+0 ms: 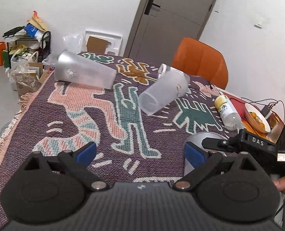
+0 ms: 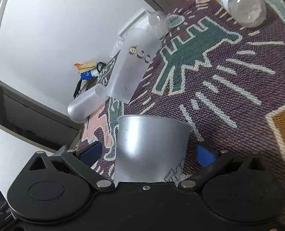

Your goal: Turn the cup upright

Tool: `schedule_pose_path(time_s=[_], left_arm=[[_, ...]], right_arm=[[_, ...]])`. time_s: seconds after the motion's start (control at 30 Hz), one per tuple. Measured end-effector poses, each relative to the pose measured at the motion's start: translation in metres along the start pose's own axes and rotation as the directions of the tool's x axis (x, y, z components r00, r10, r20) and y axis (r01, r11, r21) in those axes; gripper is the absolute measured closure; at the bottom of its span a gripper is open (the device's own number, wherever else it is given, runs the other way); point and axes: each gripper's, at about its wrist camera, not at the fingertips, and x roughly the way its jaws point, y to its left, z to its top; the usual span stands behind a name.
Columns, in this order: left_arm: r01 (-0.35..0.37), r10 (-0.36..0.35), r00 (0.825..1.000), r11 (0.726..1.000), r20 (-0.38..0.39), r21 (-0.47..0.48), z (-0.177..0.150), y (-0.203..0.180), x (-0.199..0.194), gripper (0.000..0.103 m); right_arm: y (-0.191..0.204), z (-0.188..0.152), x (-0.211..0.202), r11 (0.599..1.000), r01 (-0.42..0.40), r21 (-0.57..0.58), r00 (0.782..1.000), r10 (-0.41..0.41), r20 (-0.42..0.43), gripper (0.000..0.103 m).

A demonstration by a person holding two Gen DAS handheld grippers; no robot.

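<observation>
A frosted grey cup (image 2: 150,146) sits between my right gripper's (image 2: 148,155) wide-open blue pads (image 2: 205,155); the pads stand apart from its walls. The right wrist view is rolled sideways. The same cup (image 1: 198,136) shows in the left wrist view, partly hidden behind the right gripper's body (image 1: 257,144). My left gripper (image 1: 140,154) is open and empty over the patterned tablecloth (image 1: 107,119). Two more frosted cups lie on their sides: one at the far left (image 1: 82,71), one in the middle (image 1: 163,92).
A clear bottle with a yellow label (image 1: 227,111) lies on its side at the right, next to a bowl of orange fruit (image 1: 257,117). An orange chair (image 1: 200,61) stands behind the table. Cluttered shelves and boxes (image 1: 25,52) stand at the left.
</observation>
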Motion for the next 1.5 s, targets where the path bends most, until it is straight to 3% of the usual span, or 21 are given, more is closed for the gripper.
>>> schedule_pose_path(time_s=[0.2, 0.23, 0.27, 0.43, 0.63, 0.8, 1.0, 1.17, 1.43, 1.5], left_arm=[[-0.013, 0.014, 1.000, 0.999, 0.007, -0.034, 0.002, 0.013, -0.001, 0.006], [-0.016, 0.016, 1.000, 0.999, 0.008, -0.043, 0.002, 0.015, -0.002, 0.006], [-0.018, 0.018, 1.000, 0.999, 0.009, -0.050, 0.002, 0.016, -0.002, 0.006], [-0.015, 0.016, 1.000, 0.997, 0.014, -0.071, 0.000, 0.019, -0.008, 0.006], [0.001, 0.002, 0.999, 0.997, 0.043, -0.071, -0.005, 0.016, -0.024, 0.006], [0.012, -0.005, 0.997, 0.996, 0.079, -0.085, -0.011, 0.017, -0.041, 0.006], [0.023, -0.015, 0.994, 0.997, 0.111, -0.079, -0.022, 0.018, -0.060, 0.006], [0.016, -0.005, 0.991, 0.996, 0.136, -0.084, -0.029, 0.024, -0.073, 0.006], [-0.021, 0.042, 0.988, 0.990, 0.146, -0.140, -0.038, 0.044, -0.083, 0.006], [-0.032, 0.054, 0.988, 0.988, 0.146, -0.149, -0.041, 0.050, -0.083, 0.006]], right_arm=[[0.003, 0.005, 0.015, 0.999, 0.031, -0.013, 0.999, -0.032, -0.033, 0.004], [0.004, 0.005, 0.015, 0.999, 0.047, -0.020, 0.998, -0.048, -0.030, 0.023], [0.005, 0.006, 0.016, 0.998, 0.065, -0.024, 0.997, -0.066, -0.031, 0.028], [0.006, 0.003, 0.005, 0.999, 0.033, -0.036, 0.999, -0.033, -0.018, 0.029], [0.038, -0.009, -0.043, 0.981, 0.011, -0.191, 0.992, 0.012, 0.122, 0.030], [0.078, -0.029, -0.081, 0.921, 0.088, -0.379, 0.967, 0.013, 0.255, 0.030], [0.123, -0.063, -0.107, 0.791, 0.255, -0.555, 0.914, -0.009, 0.407, 0.030], [0.136, -0.079, -0.113, 0.736, 0.330, -0.591, 0.877, -0.008, 0.480, 0.030], [0.142, -0.091, -0.103, 0.687, 0.388, -0.614, 0.841, 0.009, 0.541, 0.030], [0.140, -0.095, -0.095, 0.673, 0.417, -0.611, 0.822, 0.008, 0.570, 0.030]])
